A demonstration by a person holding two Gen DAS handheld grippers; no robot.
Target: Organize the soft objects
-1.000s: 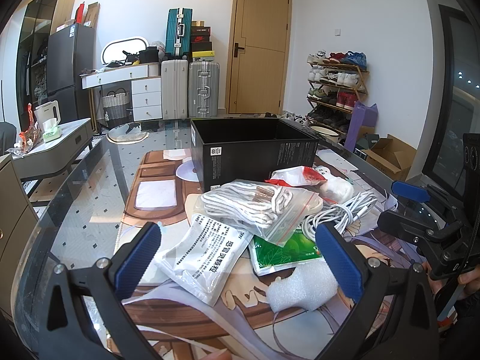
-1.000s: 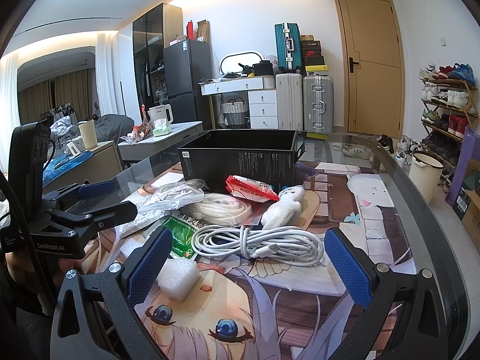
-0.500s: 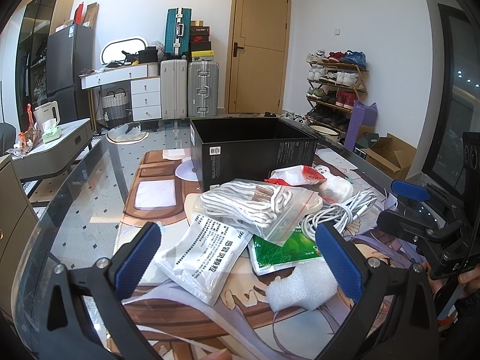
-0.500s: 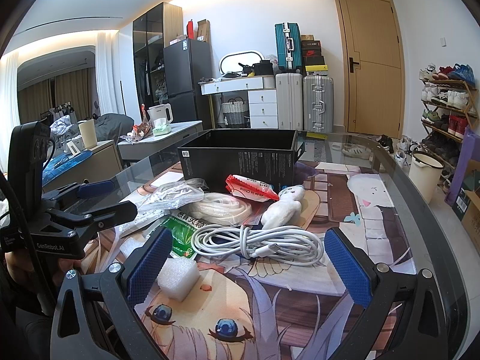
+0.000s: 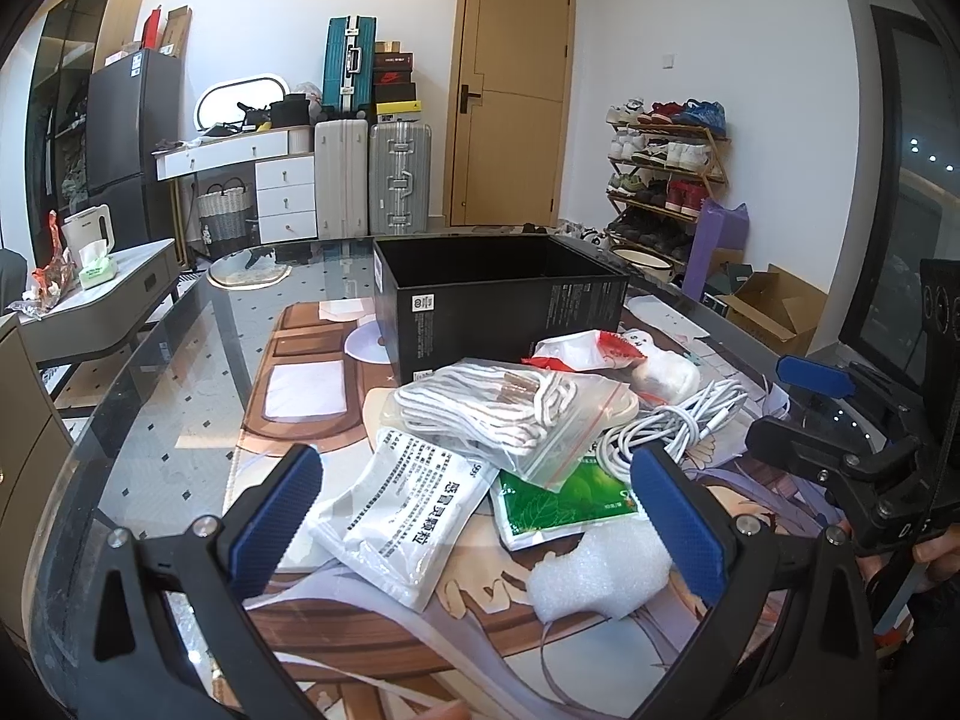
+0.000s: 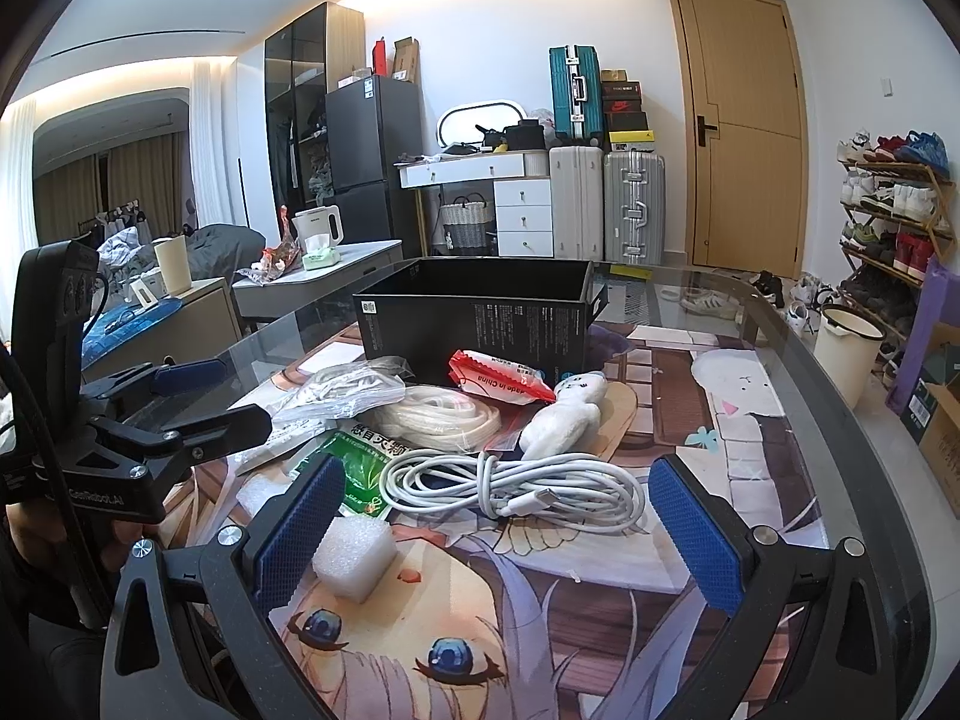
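Box [image 5: 510, 306] standing open-topped behind the soft clutter, interior too dark to read. Zip bag [image 5: 516, 414] holding white cord, overlapping white pouch [image 5: 402, 516] and green packet [image 5: 558, 504]. Left gripper [image 5: 480, 504] and right gripper [image 6: 492, 516] hovering spread wide, gripping nothing.

the red packet [image 6: 501, 380] reads "made in china", upside down; the left gripper [image 6: 180, 402] body reads "genrobot.ai".
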